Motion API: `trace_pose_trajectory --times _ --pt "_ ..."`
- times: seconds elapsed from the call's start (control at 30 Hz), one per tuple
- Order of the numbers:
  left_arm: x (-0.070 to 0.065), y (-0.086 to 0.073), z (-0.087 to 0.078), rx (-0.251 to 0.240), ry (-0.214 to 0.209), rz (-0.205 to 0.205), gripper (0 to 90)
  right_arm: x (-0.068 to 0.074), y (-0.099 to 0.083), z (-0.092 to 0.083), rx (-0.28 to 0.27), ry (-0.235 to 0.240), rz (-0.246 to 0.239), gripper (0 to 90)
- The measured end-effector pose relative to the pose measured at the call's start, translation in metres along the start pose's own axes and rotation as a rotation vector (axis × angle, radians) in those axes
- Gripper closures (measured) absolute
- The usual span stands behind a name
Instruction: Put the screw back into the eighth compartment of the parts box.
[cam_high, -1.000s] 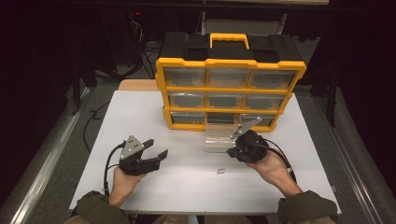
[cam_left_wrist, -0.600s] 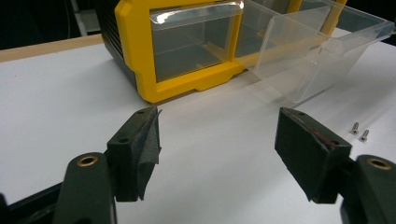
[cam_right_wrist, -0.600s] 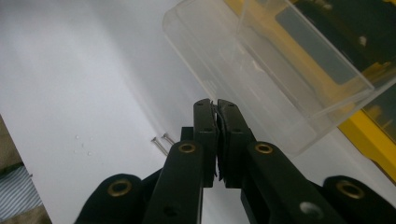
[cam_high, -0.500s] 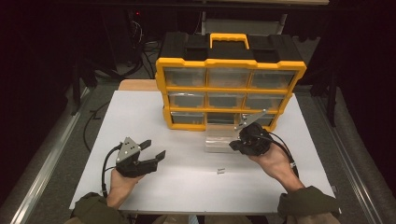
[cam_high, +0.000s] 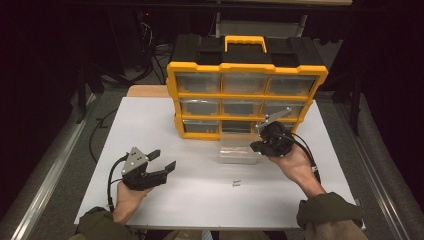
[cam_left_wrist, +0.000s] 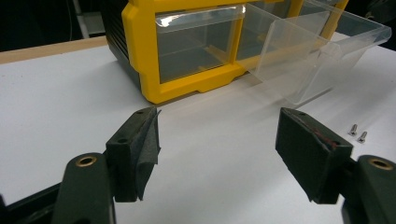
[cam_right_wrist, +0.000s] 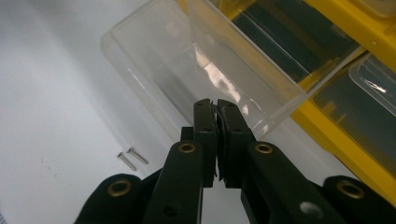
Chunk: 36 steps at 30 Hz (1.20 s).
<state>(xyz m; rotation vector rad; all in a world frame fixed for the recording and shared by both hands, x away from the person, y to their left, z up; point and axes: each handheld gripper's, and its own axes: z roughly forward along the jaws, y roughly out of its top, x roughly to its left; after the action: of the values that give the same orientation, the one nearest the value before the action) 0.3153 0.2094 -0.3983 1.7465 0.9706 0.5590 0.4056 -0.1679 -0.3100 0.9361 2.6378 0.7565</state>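
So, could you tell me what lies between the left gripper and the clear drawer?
Only bare white table separates the left gripper from the clear drawer, as the high view shows.

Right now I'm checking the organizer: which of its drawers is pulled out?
The bottom-middle clear drawer: it juts onto the table in front of the organizer, while the others sit flush.

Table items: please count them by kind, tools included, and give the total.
Yellow drawer organizer: 1
Clear drawer pulled out of the organizer's bottom row: 1
Small screws on the white table: 2
Tools, left tool and right tool: 2
Total: 6
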Motion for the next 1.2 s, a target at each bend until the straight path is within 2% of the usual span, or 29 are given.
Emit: trace_pose_trajectory --times 0.1,0.57,0.83,1.07,1.2 --pt "0.0 0.0 -0.001 -0.003 -0.003 -0.006 30.7 -0.002 0.003 0.004 0.009 -0.004 0.017 89.6" --pt "0.0 0.001 -0.004 -0.008 -0.006 -0.01 30.5 -0.004 0.011 0.019 0.042 -0.028 0.021 89.3" --pt "0.0 0.001 -0.006 -0.016 -0.004 -0.01 30.5 -0.007 0.013 0.026 0.086 -0.041 0.026 88.5" --pt "0.001 0.001 -0.005 -0.013 -0.004 -0.014 30.5 -0.007 0.013 0.026 0.081 -0.04 0.044 80.5" --pt "0.001 0.001 -0.005 -0.011 -0.003 -0.015 30.5 -0.005 0.011 0.023 0.051 -0.042 0.027 76.1"
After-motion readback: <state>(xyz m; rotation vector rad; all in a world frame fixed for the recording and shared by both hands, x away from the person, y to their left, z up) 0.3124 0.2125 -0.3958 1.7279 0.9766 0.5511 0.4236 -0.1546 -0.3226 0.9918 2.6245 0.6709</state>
